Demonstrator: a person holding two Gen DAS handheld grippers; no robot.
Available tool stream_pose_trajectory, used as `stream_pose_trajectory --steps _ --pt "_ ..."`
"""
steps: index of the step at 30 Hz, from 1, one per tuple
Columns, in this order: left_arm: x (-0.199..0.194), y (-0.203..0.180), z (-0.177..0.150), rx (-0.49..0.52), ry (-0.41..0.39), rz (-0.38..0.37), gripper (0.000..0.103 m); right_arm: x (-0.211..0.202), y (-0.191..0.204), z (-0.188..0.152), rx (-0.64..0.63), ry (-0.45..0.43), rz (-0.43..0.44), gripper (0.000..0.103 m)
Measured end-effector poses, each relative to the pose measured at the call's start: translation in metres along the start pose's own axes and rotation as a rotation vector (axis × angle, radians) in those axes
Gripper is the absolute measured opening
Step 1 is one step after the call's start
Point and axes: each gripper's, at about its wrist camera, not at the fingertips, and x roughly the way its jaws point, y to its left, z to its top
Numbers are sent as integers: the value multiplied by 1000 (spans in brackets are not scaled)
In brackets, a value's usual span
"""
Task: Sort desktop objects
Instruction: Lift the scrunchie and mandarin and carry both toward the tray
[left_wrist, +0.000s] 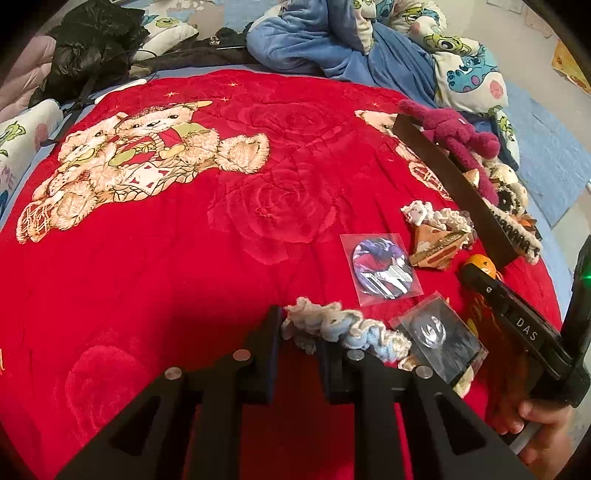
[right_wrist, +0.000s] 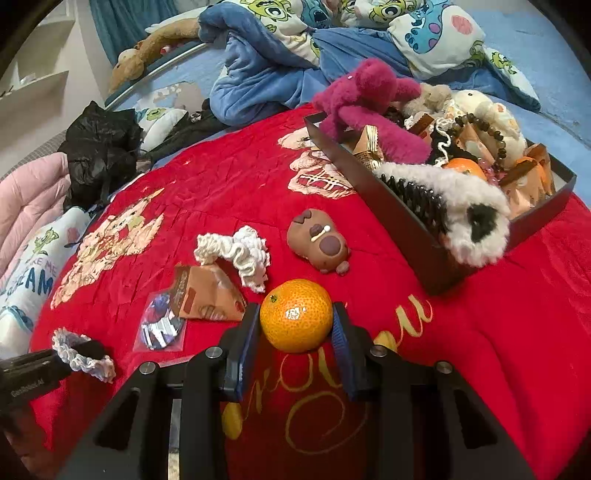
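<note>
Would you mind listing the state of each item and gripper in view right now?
right gripper: shut on the orange.
left gripper: fingers around the blue-white scrunchie; grip unclear.
black box: open, heaped full.
fluffy hair claw: hanging over the box rim.
white scrunchie: loose on the red blanket.
brown capybara toy: lying on the blanket.

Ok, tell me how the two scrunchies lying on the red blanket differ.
The white scrunchie is one plain colour and lies free near the brown toy. The blue-and-cream scrunchie is two-toned and sits at the left gripper tips, its right finger through the loop. Both are ruffled fabric loops, outside the box.
</note>
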Motion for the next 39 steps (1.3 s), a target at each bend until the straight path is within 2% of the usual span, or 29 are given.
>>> stream_pose_trajectory --steps 16,23,28,39 --pt "-46 -13 -23 26 -59 -13 18 -29 19 -23 -51 14 -24 36" --pt "-65 -21 -23 29 -85 -46 18 -55 26 -26 -57 -12 9 36" --pt "-74 -33 -21 62 -88 -62 18 -71 17 -25 -28 -33 1 36" --pt "-71 -80 -18 159 -52 -157 18 -111 -31 -29 44 -104 -121 36"
